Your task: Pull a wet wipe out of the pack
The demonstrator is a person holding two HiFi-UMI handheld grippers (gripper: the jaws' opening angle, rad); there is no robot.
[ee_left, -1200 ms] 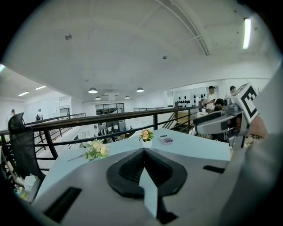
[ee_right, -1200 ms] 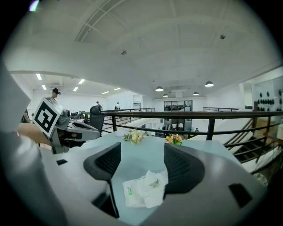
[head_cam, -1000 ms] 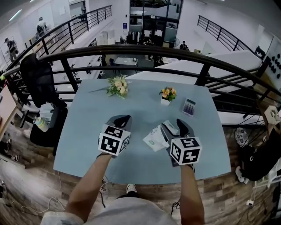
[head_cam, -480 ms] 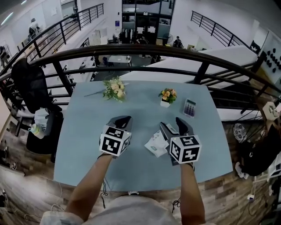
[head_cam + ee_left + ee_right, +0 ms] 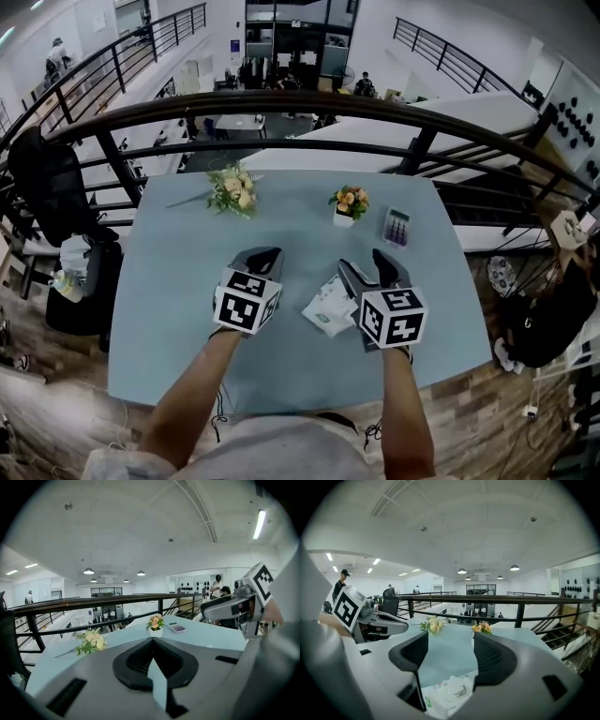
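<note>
Head view: light-blue table; wet wipe pack at centre frame, lying flat beside right gripper; left gripper left of centre.
Left gripper view: 2 jaws pressed together, nothing held.
Right gripper view: jaws spread, pack low between them, possibly touching.

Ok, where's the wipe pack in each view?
Head view: the wipe pack lies near the centre, just left of the right gripper.
Left gripper view: not in it.
Right gripper view: bottom centre, low between the open jaws.
Shared landmark: the small flower pot, further back than the pack.
</note>
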